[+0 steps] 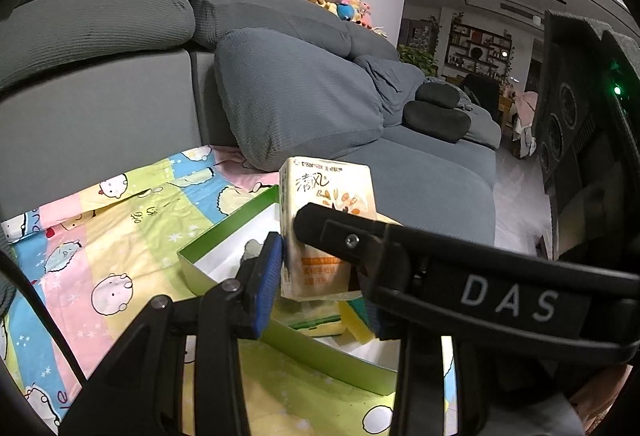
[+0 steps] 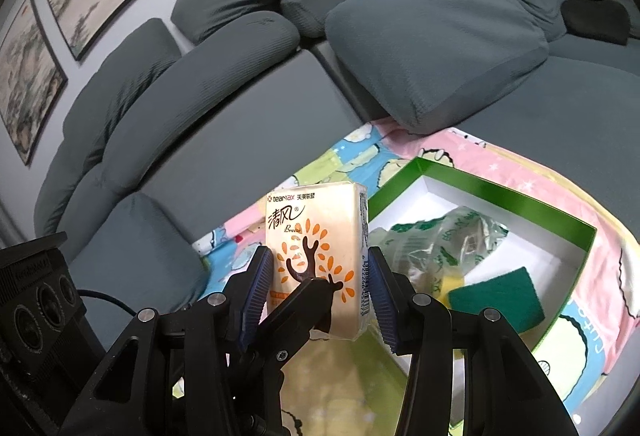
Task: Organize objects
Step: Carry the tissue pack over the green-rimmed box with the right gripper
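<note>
Cream paper-tissue pack with orange tree print (image 2: pixel 316 236), held upright just above the near edge of an open green-walled, white-lined cardboard box (image 2: pixel 500 196). Clamped on its narrow sides between the blue pads of the right gripper (image 2: pixel 320 292). Touched on one face by one pad of the left gripper (image 1: pixel 320 276); far pad hidden, closure not discernible. Rested on a pastel cartoon-print cloth (image 1: pixel 100 236) over a grey sofa (image 2: pixel 240 96).
</note>
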### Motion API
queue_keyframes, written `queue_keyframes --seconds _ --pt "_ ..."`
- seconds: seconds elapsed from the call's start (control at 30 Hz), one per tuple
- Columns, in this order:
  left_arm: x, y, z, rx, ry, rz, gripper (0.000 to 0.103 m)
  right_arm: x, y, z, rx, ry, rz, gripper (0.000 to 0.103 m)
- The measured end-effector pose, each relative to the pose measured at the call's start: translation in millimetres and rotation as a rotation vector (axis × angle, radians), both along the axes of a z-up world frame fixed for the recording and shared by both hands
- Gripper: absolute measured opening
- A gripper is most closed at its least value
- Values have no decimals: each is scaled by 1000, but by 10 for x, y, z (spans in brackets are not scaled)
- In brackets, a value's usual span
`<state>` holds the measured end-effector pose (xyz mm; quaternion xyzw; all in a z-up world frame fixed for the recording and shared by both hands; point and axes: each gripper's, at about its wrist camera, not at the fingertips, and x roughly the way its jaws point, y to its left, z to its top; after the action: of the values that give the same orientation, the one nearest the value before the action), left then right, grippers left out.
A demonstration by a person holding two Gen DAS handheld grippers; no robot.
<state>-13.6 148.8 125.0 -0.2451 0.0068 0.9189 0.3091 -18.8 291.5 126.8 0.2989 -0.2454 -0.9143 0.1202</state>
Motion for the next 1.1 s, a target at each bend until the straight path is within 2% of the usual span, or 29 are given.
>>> queue_keyframes --seconds 0.67,1.1 --pt "-87 204 -106 25 -56 -61 35 -38 200 -99 12 -55 -70 50" --pt "-131 345 -133 14 -73 -96 35 -50 338 -150 4 -76 -104 50"
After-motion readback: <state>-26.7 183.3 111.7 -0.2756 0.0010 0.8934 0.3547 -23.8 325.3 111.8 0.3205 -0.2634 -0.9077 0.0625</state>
